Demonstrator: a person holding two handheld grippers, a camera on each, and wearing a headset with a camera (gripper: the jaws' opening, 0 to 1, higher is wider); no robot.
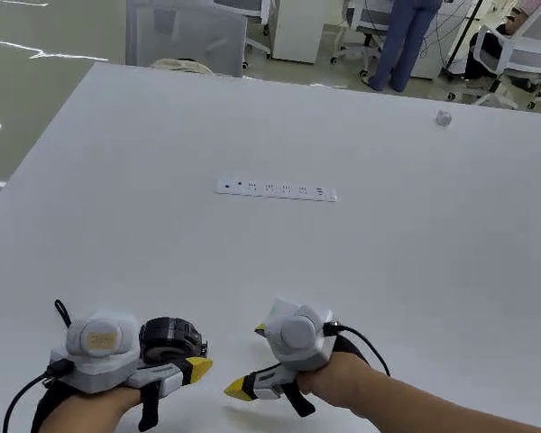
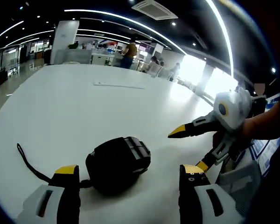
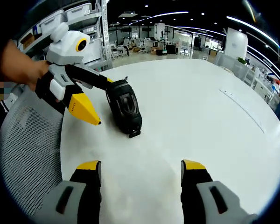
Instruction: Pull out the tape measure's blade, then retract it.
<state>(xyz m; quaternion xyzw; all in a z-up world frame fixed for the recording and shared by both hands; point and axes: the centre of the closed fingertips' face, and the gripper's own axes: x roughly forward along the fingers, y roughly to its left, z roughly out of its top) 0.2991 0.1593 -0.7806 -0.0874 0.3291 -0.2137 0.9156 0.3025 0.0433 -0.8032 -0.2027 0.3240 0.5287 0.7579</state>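
Observation:
A black tape measure [image 1: 171,339] lies on the white table [image 1: 279,262] near its front edge, with a thin black wrist strap [image 2: 29,164] trailing off to one side. No blade is drawn out of it. My left gripper [image 2: 129,170] is open, and the tape measure [image 2: 117,163] sits between its yellow-tipped jaws with a gap on each side. My right gripper [image 1: 249,359] stands open a short way to the right, its tips pointing toward the case. In the right gripper view my right gripper [image 3: 141,165] holds nothing, and the tape measure [image 3: 125,106] lies ahead of it.
A white power strip [image 1: 275,189] lies at the table's middle. A small grey object [image 1: 444,118] rests far right. A grey mesh chair [image 3: 23,140] stands at the near edge. Office chairs [image 1: 185,36] and a standing person [image 1: 406,36] are beyond the far edge.

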